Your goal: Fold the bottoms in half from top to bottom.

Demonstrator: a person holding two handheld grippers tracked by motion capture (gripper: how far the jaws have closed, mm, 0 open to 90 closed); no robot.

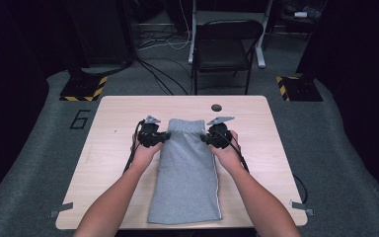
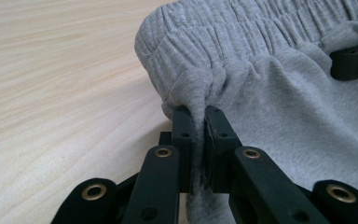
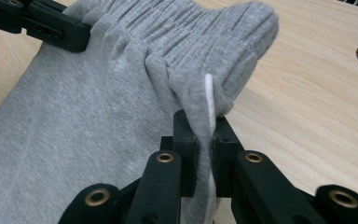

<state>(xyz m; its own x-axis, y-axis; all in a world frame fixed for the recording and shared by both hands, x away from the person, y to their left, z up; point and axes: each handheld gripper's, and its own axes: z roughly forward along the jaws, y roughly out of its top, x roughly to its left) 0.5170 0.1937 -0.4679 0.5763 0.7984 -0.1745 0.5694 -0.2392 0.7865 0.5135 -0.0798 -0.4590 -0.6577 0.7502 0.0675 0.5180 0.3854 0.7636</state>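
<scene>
A pair of grey shorts [image 1: 186, 173] lies folded lengthwise on the wooden table [image 1: 108, 148], waistband at the far end. My left gripper [image 1: 164, 137] is shut on the left edge of the shorts just below the elastic waistband [image 2: 223, 42]; the cloth bunches between its jaws [image 2: 199, 135]. My right gripper [image 1: 206, 138] is shut on the right edge, where a white side stripe [image 3: 209, 100] runs through the pinched fold [image 3: 204, 135]. The waistband end lifts slightly off the table between the two grippers. Each gripper view shows the other gripper's jaw at the far edge of the shorts.
A dark round hole [image 1: 216, 107] sits in the table beyond the waistband. A folding chair [image 1: 224, 49] stands on the floor behind the table. Bare wood lies on both sides of the shorts.
</scene>
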